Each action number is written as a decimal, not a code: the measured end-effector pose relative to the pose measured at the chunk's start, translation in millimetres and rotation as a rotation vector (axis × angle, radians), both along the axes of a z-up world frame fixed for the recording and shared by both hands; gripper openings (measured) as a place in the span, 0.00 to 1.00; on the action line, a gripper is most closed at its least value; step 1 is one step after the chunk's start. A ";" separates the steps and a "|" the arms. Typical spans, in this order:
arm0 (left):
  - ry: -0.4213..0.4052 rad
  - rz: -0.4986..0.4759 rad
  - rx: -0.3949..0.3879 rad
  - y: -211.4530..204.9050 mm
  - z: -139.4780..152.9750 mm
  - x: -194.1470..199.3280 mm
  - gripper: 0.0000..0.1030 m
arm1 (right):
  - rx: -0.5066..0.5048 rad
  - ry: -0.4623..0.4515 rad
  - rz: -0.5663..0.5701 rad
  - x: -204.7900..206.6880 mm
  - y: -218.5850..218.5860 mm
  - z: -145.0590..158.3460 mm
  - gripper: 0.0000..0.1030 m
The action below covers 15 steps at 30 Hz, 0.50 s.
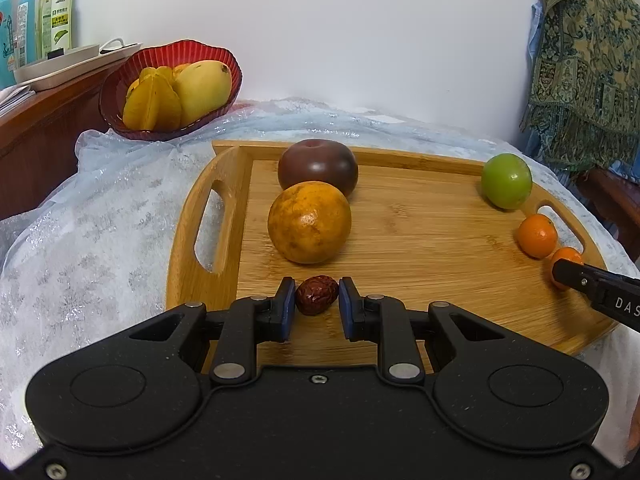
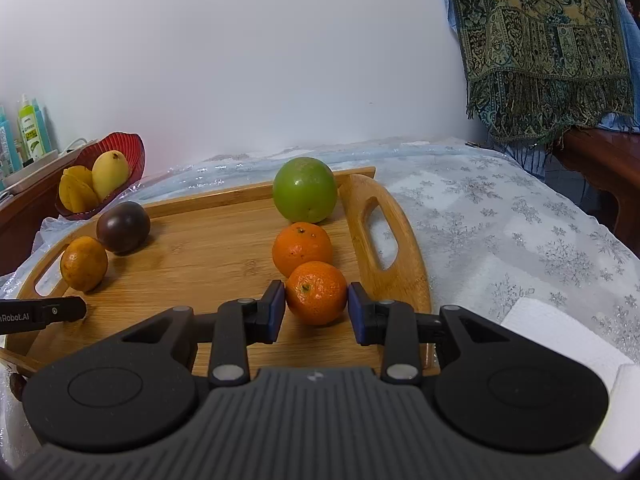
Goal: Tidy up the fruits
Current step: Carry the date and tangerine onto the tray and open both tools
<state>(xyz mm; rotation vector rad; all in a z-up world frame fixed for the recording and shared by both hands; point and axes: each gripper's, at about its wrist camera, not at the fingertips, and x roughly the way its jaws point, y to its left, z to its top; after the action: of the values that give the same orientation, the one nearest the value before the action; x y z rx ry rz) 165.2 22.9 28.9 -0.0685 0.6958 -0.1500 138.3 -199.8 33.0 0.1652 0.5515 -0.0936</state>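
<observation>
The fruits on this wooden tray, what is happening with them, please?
A person is sorting fruit with two hand-held tongs. The left tongs are closed on a small red date at the near edge of the wooden tray. The right tongs grip a small mandarin near the tray's right handle. A red bowl behind the tray holds yellow fruit.

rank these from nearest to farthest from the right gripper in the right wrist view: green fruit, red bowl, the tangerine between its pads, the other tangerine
1. Tangerine between the right gripper's pads, on the wooden tray.
2. Other tangerine, just behind it.
3. Green fruit, at the tray's far edge by the handle.
4. Red bowl, far left, off the tray.
</observation>
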 end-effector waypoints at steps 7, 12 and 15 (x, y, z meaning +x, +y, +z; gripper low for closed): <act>-0.001 0.000 0.001 0.0 0.1 -0.2 0.21 | -0.003 -0.005 -0.012 -0.5 -0.4 -0.4 0.40; -0.002 0.000 0.003 -0.3 -0.2 -0.3 0.22 | -0.005 -0.011 -0.022 -1.4 -0.6 -0.1 0.41; 0.000 -0.001 0.002 -0.2 -0.3 -0.2 0.22 | -0.010 -0.013 -0.020 -1.5 0.0 -0.4 0.42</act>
<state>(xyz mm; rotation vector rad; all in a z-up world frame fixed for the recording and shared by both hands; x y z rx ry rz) 165.0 22.7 28.6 -0.0660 0.6956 -0.1496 136.8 -199.8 32.6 0.1617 0.5365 -0.1151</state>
